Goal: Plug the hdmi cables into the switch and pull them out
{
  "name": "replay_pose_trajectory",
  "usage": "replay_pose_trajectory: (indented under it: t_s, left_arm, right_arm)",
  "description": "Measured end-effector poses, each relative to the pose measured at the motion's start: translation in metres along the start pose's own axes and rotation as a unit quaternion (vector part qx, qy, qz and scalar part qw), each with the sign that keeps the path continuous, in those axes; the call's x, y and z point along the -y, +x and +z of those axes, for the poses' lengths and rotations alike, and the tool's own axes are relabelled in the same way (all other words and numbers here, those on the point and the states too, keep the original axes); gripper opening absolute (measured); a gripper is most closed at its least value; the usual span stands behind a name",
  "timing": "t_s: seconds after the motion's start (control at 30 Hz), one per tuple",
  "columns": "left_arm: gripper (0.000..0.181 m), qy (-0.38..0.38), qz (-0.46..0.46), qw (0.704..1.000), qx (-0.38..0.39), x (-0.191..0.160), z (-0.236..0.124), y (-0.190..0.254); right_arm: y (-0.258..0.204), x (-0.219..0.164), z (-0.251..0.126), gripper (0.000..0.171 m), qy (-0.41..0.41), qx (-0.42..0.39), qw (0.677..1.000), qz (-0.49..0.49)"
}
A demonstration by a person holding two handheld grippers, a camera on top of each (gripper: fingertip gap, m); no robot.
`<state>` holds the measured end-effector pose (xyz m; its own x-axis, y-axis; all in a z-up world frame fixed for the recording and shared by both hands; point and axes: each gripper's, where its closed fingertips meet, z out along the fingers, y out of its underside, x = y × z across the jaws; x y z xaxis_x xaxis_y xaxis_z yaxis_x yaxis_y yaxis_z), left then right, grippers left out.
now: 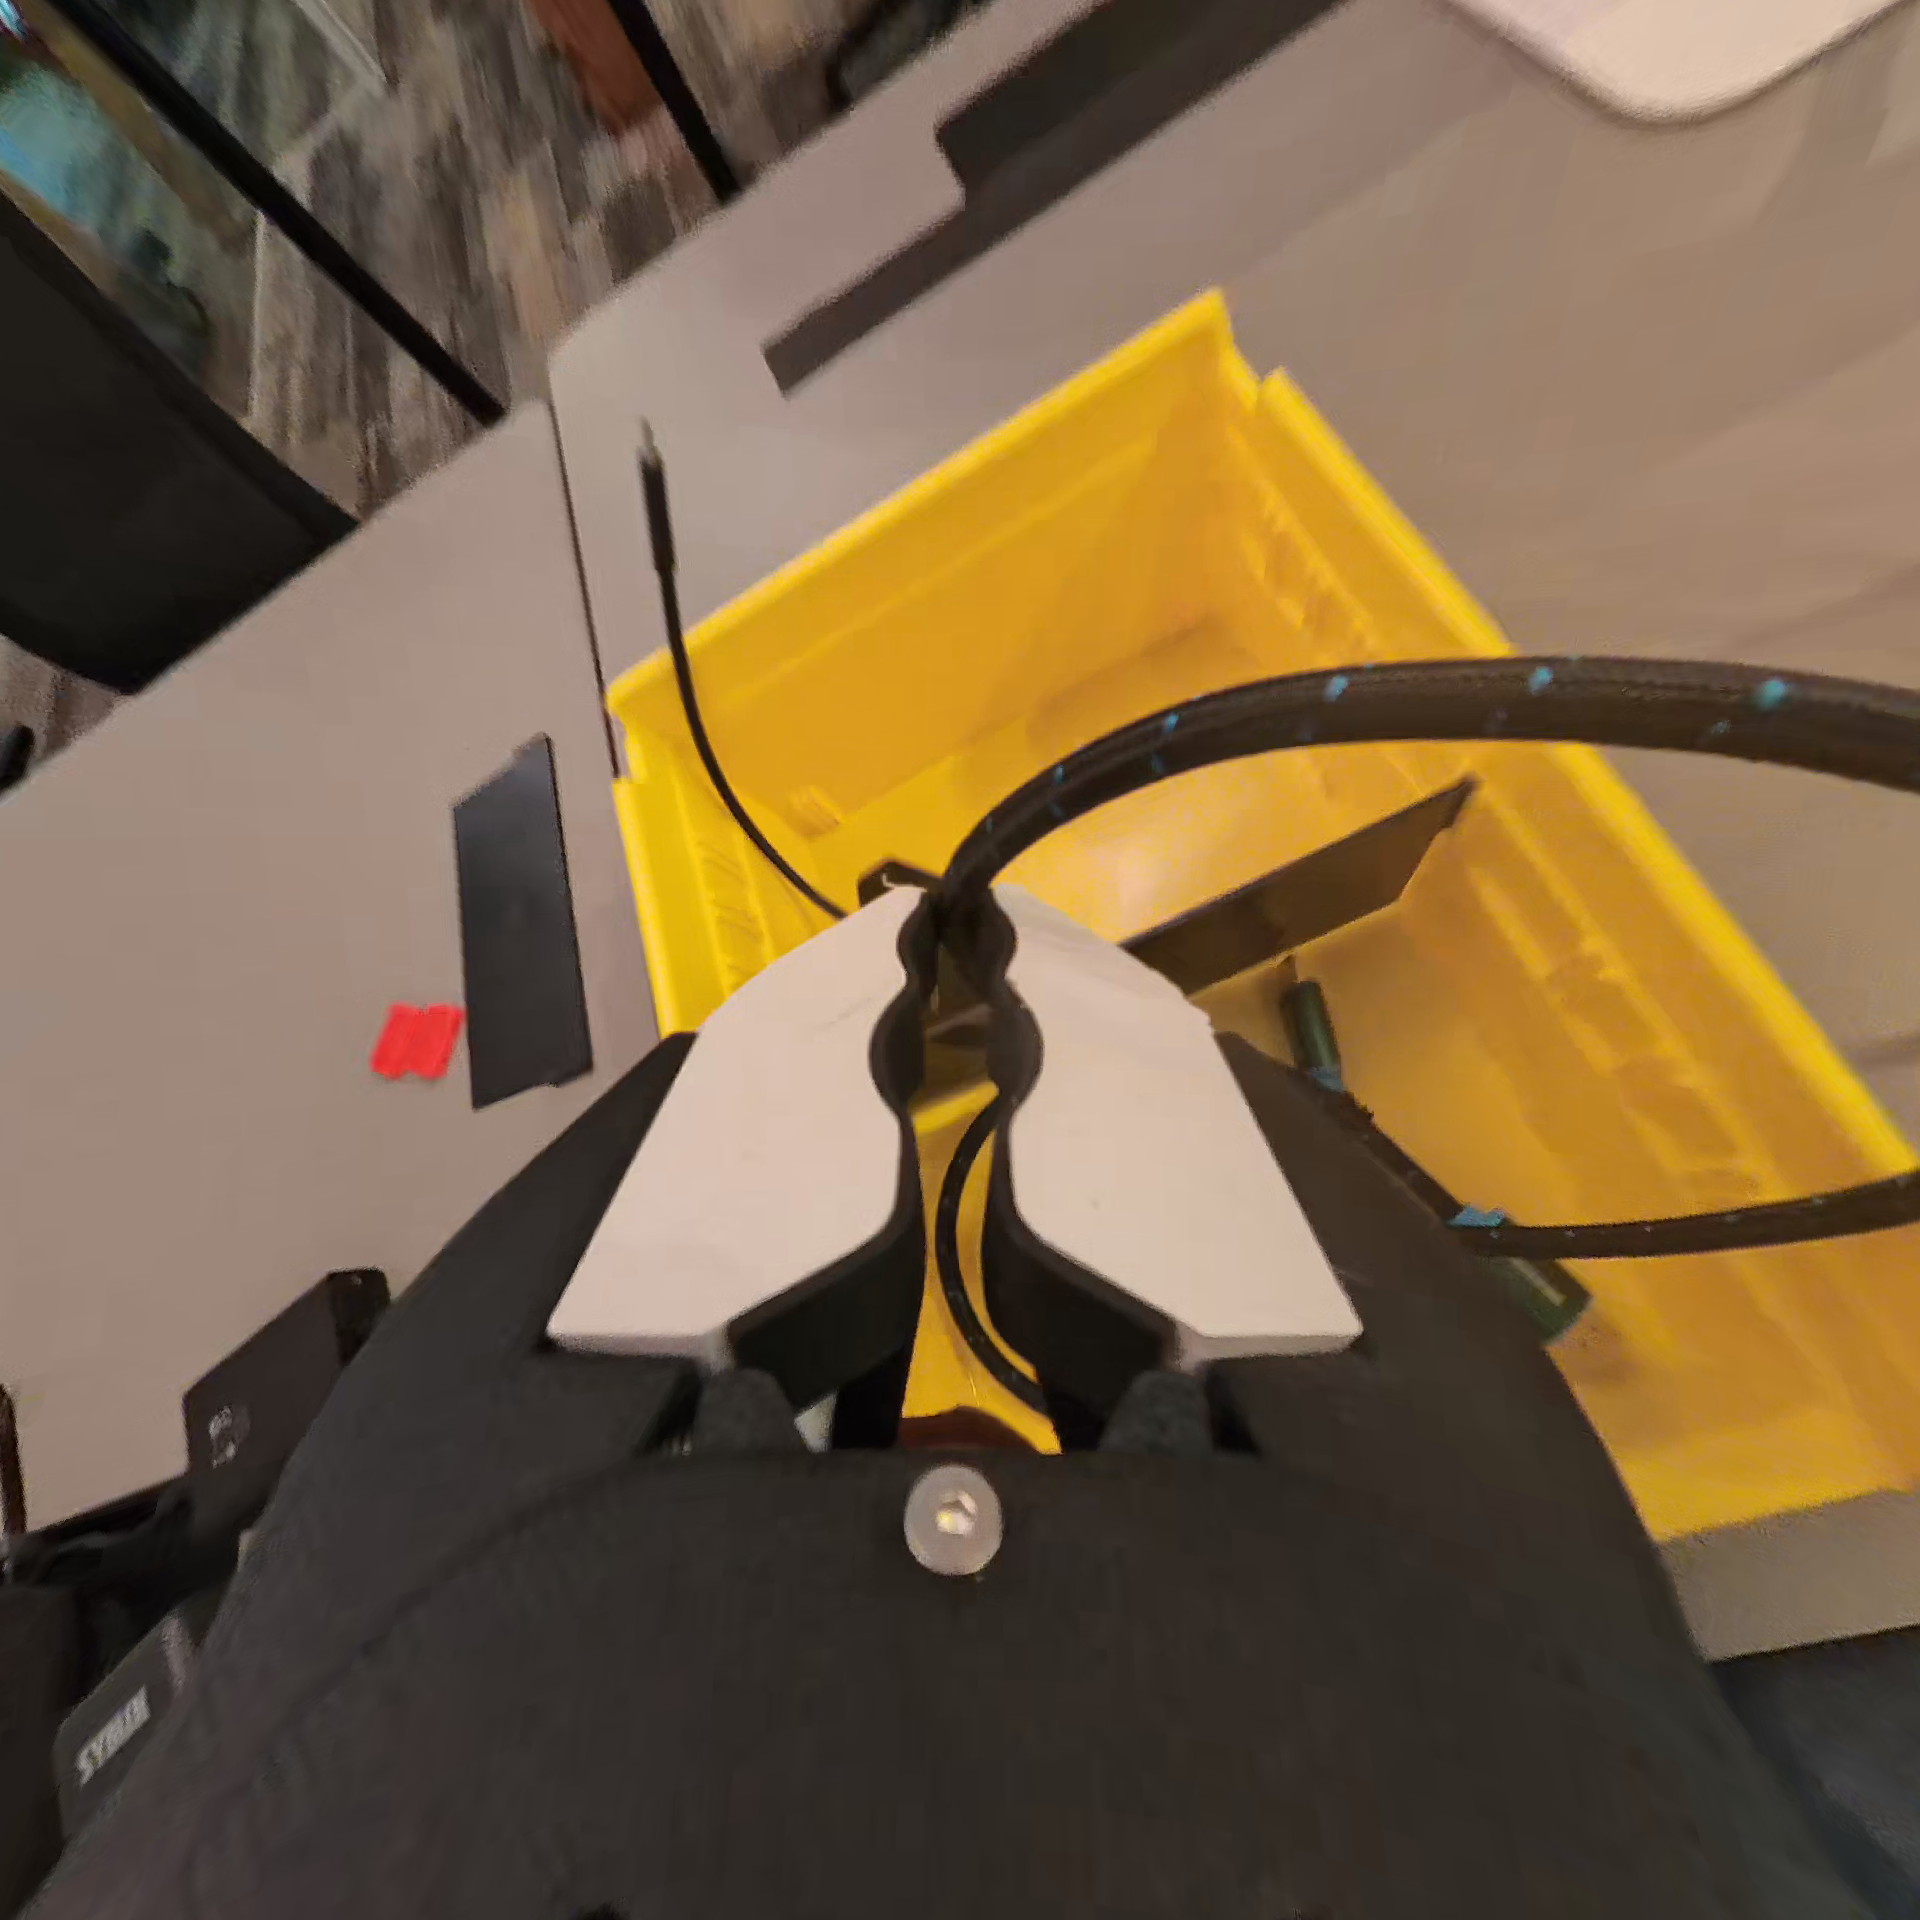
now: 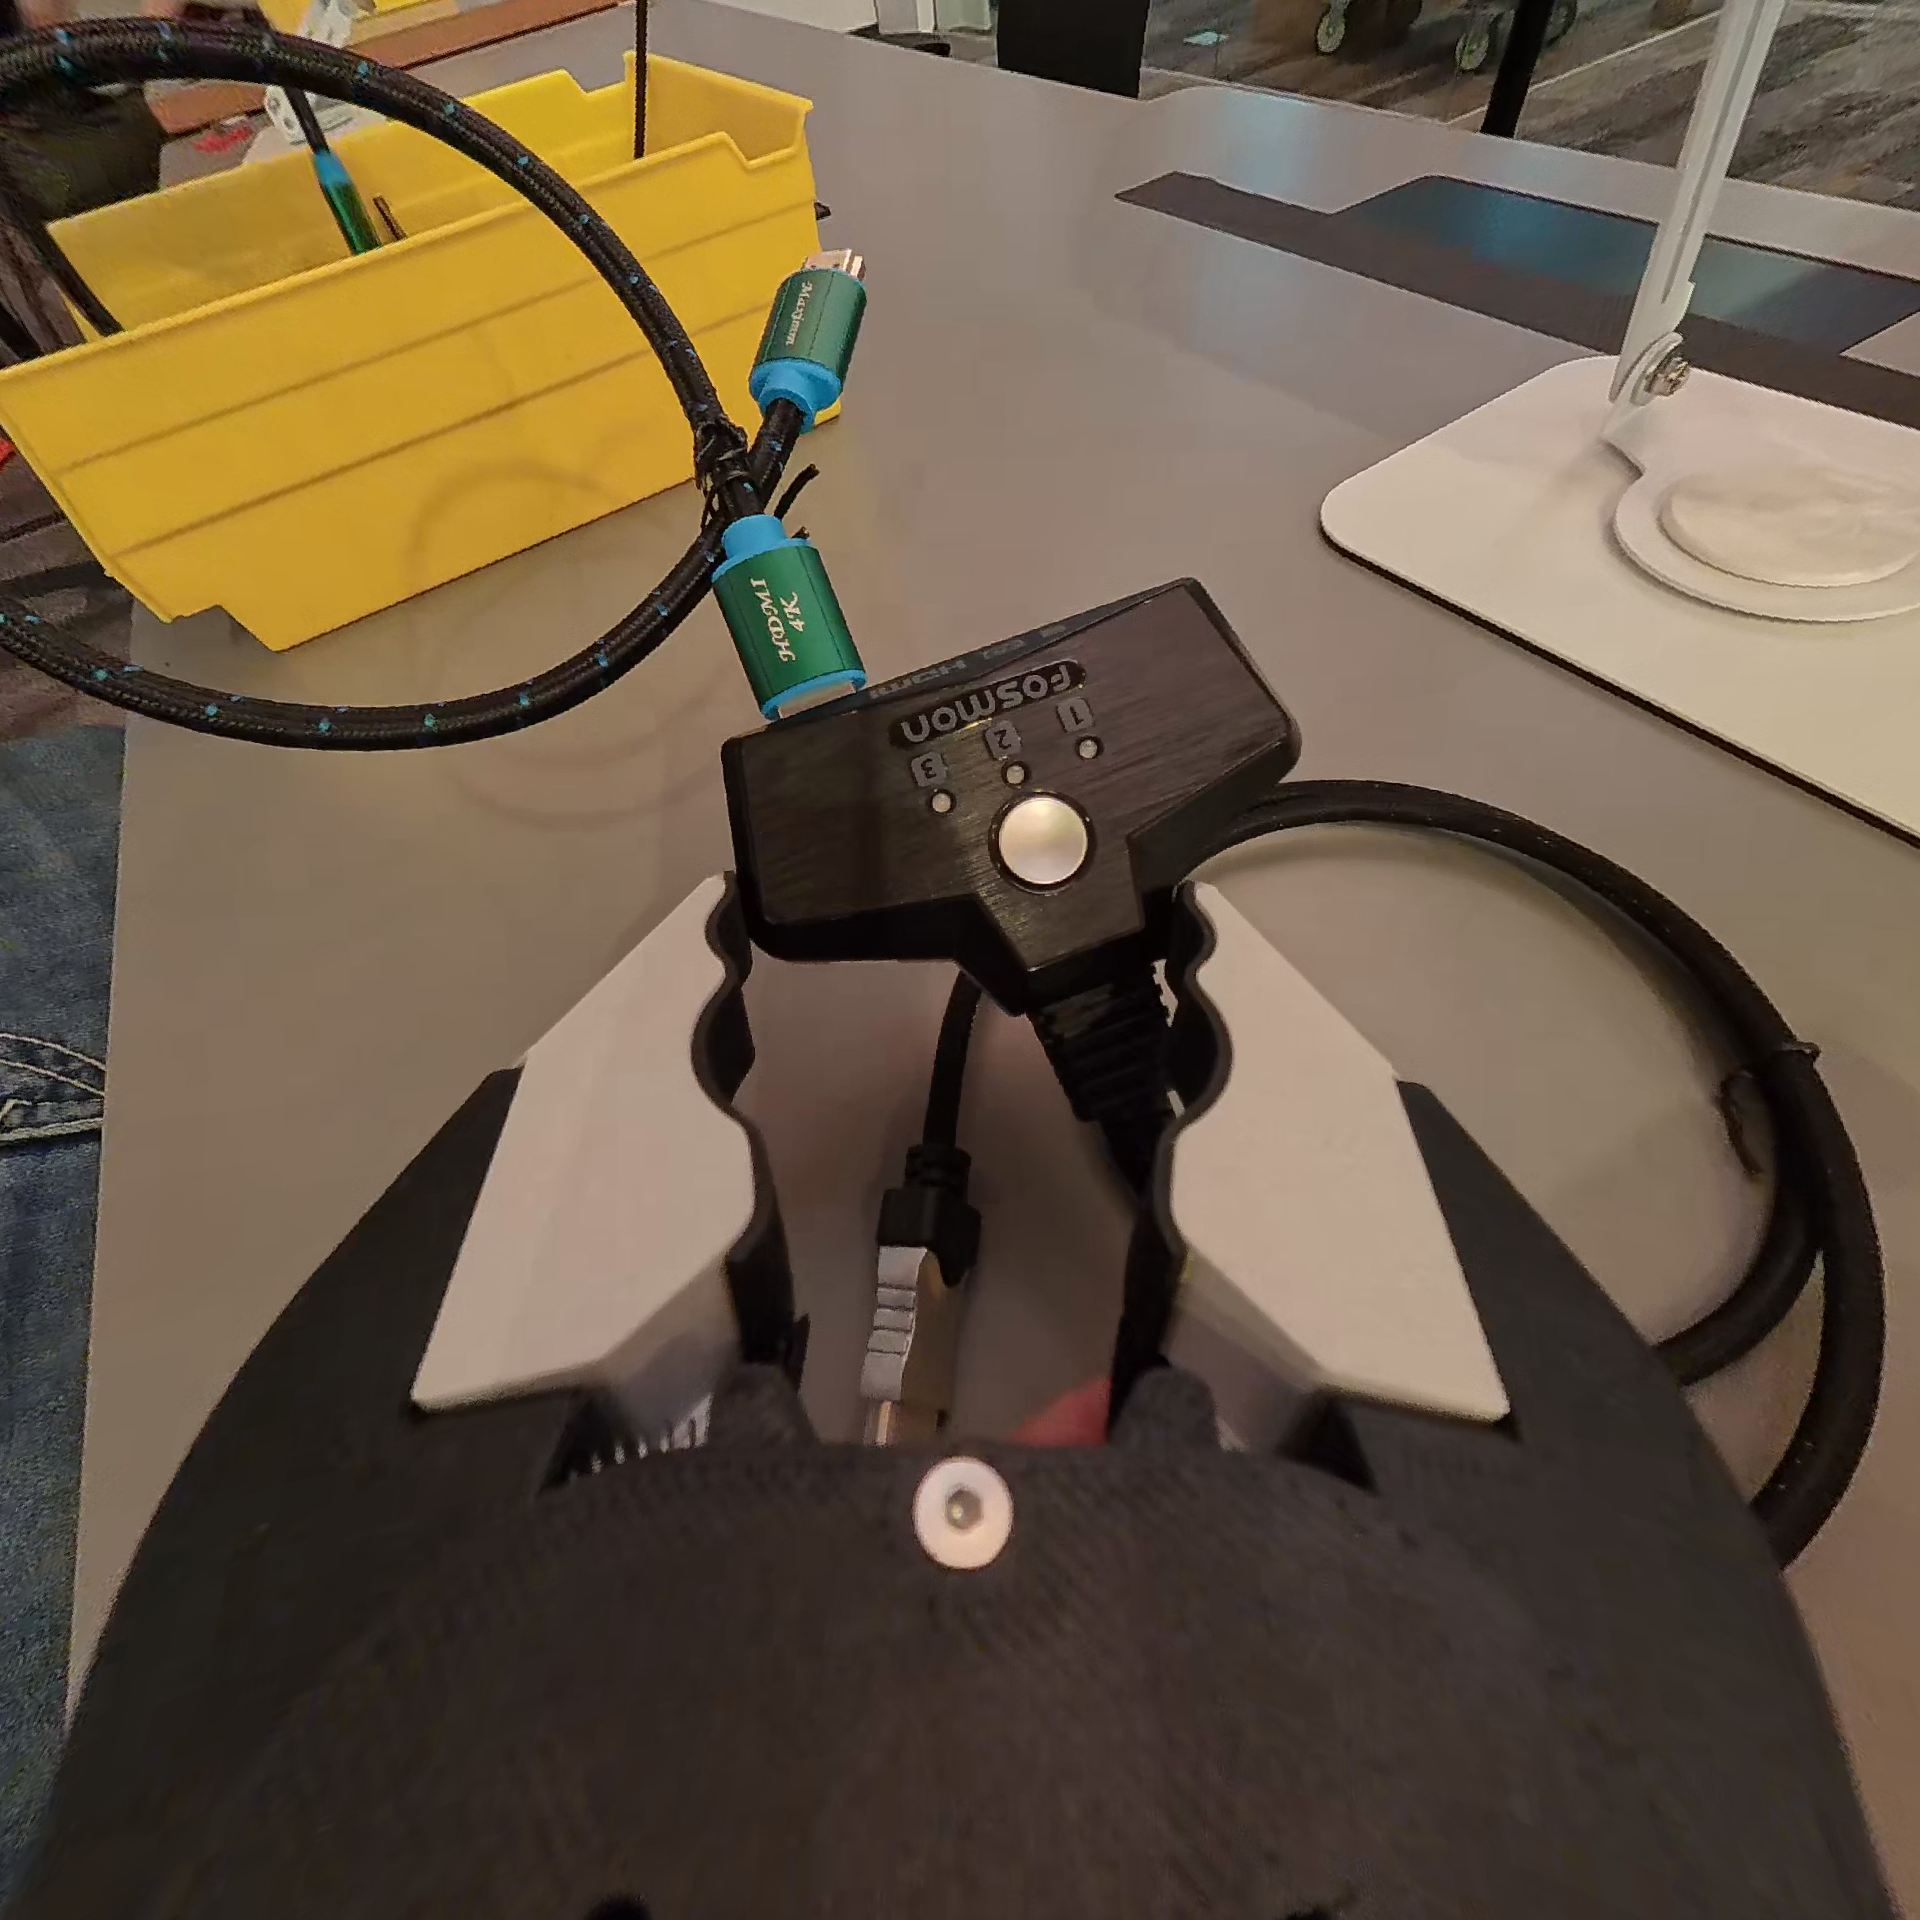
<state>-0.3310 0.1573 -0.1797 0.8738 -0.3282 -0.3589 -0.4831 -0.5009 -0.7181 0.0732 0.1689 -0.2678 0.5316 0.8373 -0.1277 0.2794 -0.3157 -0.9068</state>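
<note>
In the left wrist view my left gripper (image 1: 951, 925) is shut on a black braided HDMI cable with blue flecks (image 1: 1351, 707). It holds the cable over the yellow bin (image 1: 935, 540), and the cable arcs off to the right. In the right wrist view the black HDMI switch (image 2: 987, 748) sits between my right gripper's (image 2: 956, 914) fingertips, with both pads against its narrow rear part. A green HDMI plug (image 2: 795, 634) is in the switch's far side. A second green plug (image 2: 810, 322) on the same looped cable (image 2: 416, 717) points up, free.
The yellow bin (image 2: 364, 436) stands at the left of the grey table and holds another green plug (image 2: 348, 208), a black divider (image 1: 1320, 883) and a thin black cable (image 1: 675, 644). The switch's own lead (image 2: 1766, 1091) loops right. A white stand base (image 2: 1558, 540) is far right. About 40 cm separates my left fingertips from my right.
</note>
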Motion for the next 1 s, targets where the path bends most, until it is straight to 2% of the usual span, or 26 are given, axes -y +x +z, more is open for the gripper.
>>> replay_pose_trajectory:
  t_s: [0.13, 0.27, 0.37, 0.43, 0.63, 0.77, 0.87, 1.0]
  left_arm:
    - [0.006, 0.086, 0.002, 0.996, 0.013, 0.048, -0.035, -0.002]
    - [0.006, 0.195, 0.003, 0.981, 0.017, 0.113, -0.079, 0.011]
    - [0.006, 0.265, 0.003, 0.964, -0.028, 0.154, -0.102, 0.042]
    - [0.006, 0.285, 0.009, 0.956, -0.066, 0.172, -0.104, 0.073]
    - [0.006, 0.256, -0.006, 0.96, -0.109, 0.181, -0.052, 0.162]
    - [0.006, 0.235, 0.0, 0.967, -0.101, 0.164, -0.008, 0.212]
    - [0.006, 0.238, -0.018, 0.963, -0.129, 0.15, 0.019, 0.246]
    - [0.007, 0.23, -0.032, 0.961, -0.151, 0.132, 0.035, 0.264]
  right_arm:
    - [0.001, 0.002, -0.002, 0.079, 0.008, -0.001, 1.0, 0.0]
    - [0.002, 0.002, -0.003, 0.079, 0.011, -0.005, 1.0, 0.002]
    - [0.004, 0.003, -0.004, 0.079, 0.016, -0.009, 1.0, 0.004]
    - [0.007, 0.004, -0.006, 0.079, 0.022, -0.015, 1.0, 0.007]
    - [0.035, 0.005, -0.019, 0.079, 0.042, -0.077, 0.995, 0.044]
    - [0.059, 0.005, -0.032, 0.079, 0.061, -0.123, 0.987, 0.081]
    - [0.063, 0.005, -0.036, 0.079, 0.071, -0.124, 0.985, 0.093]
    - [0.061, 0.004, -0.034, 0.079, 0.062, -0.125, 0.987, 0.081]
